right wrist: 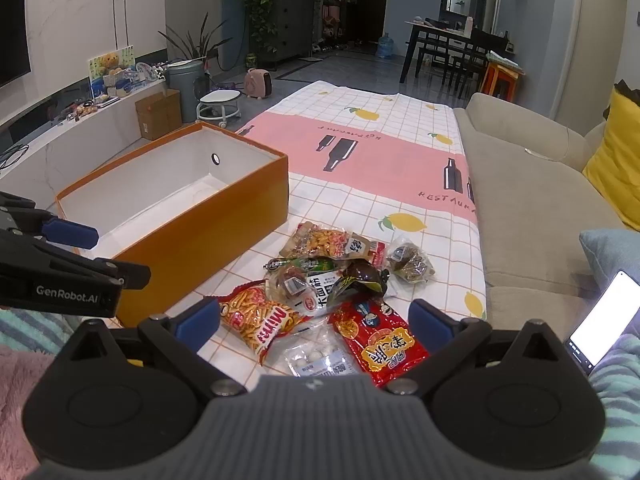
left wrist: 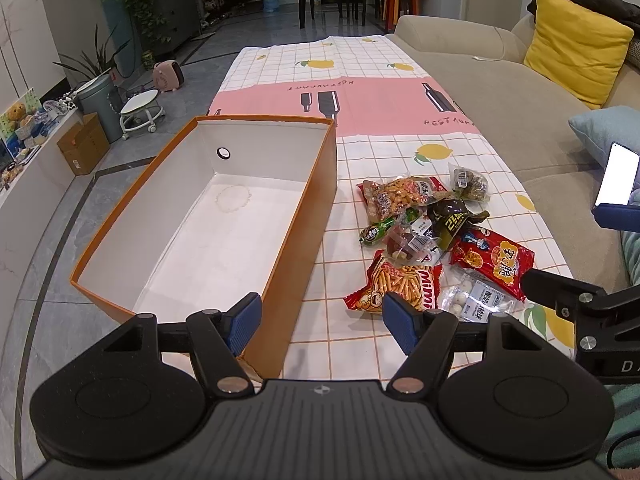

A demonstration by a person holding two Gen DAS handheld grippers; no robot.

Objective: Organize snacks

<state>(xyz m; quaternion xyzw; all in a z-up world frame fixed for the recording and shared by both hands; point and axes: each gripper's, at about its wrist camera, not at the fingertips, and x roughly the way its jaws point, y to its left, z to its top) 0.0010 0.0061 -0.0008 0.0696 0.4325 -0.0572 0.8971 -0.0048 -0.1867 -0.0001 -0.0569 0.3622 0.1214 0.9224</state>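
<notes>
Both hand-held grippers, left (left wrist: 318, 322) and right (right wrist: 314, 326), hang with jaws spread wide, holding nothing. Snack packets (right wrist: 332, 296) lie heaped on the tablecloth-covered counter (left wrist: 360, 96), just beside the orange box (left wrist: 208, 216).

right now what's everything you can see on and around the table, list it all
storage box: 1, orange outside, white inside, open, nothing in it, left side of tablecloth
tablecloth: 1, white grid with pink band and lemons, covers the table
Mimi snack bag: 1, red and orange, near edge of the pile
red crisps bag: 1, red with yellow label, near right of pile
clear candy pack: 1, clear with white balls, nearest in pile
other snack packets: several, mixed colours, far part of pile
sofa: 1, beige, right of table
cushion: 1, yellow, on sofa
phone: 1, screen lit white, far right
left gripper: open, blue pads
right gripper: open, over pile
</notes>
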